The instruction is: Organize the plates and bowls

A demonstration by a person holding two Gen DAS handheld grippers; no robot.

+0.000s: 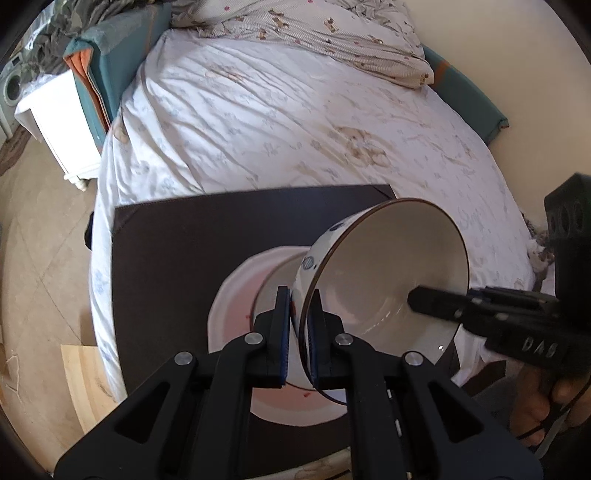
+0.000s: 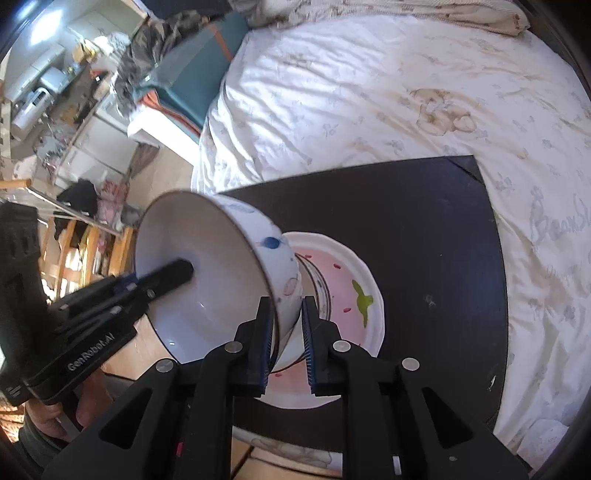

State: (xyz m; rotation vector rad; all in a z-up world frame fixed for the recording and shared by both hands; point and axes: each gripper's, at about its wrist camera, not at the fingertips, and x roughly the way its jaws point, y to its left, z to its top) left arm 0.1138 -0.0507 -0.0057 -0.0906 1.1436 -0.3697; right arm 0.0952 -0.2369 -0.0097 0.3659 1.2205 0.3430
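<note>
A white bowl with blue spots is held tilted on its side above a pink plate on a dark board. My left gripper is shut on the bowl's rim. My right gripper is shut on the opposite rim of the same bowl. The plate has red marks and a green shape; a second bowl seems to stand on it behind the held one, mostly hidden. Each gripper shows in the other's view, one finger inside the bowl.
The dark board lies on a bed with a white patterned sheet. A pillow lies at the head. A white nightstand stands left of the bed. Clutter and wooden furniture fill the floor left.
</note>
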